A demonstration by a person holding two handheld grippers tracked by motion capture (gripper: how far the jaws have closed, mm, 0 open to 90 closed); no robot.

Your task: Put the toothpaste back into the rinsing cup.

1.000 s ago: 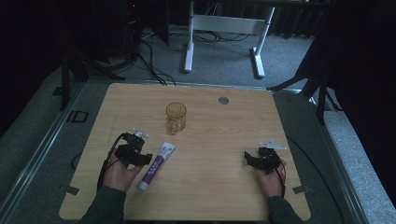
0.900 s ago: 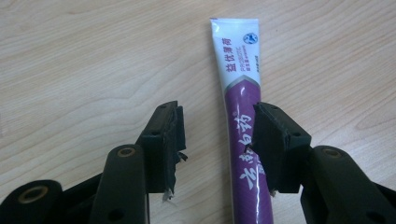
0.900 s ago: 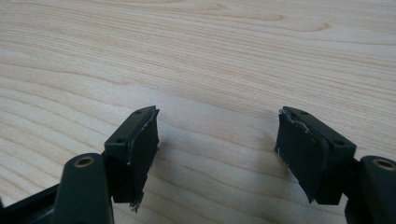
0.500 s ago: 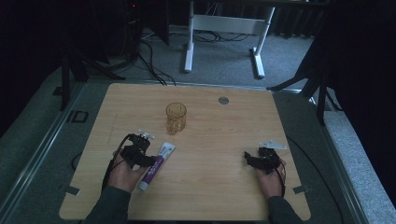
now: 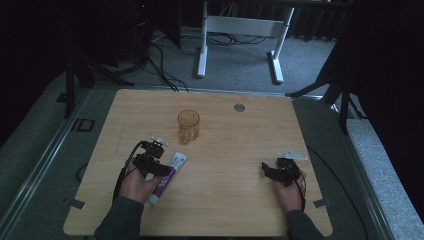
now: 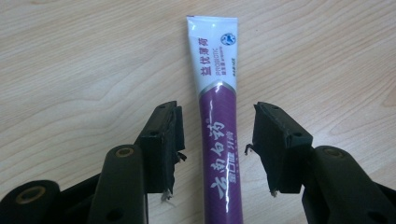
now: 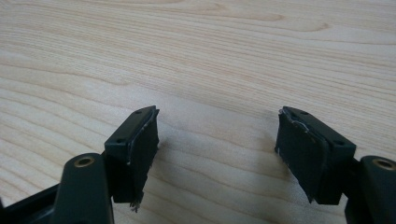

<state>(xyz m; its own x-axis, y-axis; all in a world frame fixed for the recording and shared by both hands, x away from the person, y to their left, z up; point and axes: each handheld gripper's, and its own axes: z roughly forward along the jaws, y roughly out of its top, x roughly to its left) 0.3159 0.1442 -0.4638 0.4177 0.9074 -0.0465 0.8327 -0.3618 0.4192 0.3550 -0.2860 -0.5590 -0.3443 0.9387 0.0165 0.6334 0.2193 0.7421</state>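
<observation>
Right now the left gripper (image 5: 161, 167) sits low over the toothpaste tube (image 5: 164, 178), out in the near-left part of the wooden table (image 5: 240, 145). From the high view, that tube lies flat with its long axis running from the near edge toward the far edge, leaning a little to the right; the white crimped end points away toward the amber glass (image 5: 188, 126), the purple body runs back under the hand. The glass stands upright just beyond the tube's far end, apart from it.

Switch to the left gripper view and the detail sharpens: the tube (image 6: 218, 126) runs straight up between the two black jaws, spread wide, one on each side, neither pad touching it. The left gripper (image 6: 217, 144) straddles the purple stretch; the white end with its printed lettering lies well past the jaw tips. The cap end runs off the bottom of that picture. The high view is too dim and small for that gap to read.

Over at the near-right, the right gripper (image 5: 272, 172) rests by the table's right edge, well apart from the tube. Its own view shows the right gripper (image 7: 217, 140) spread open over bare wood grain, nothing between the pads.

A small grey disc (image 5: 239, 107) sits near the far edge.
</observation>
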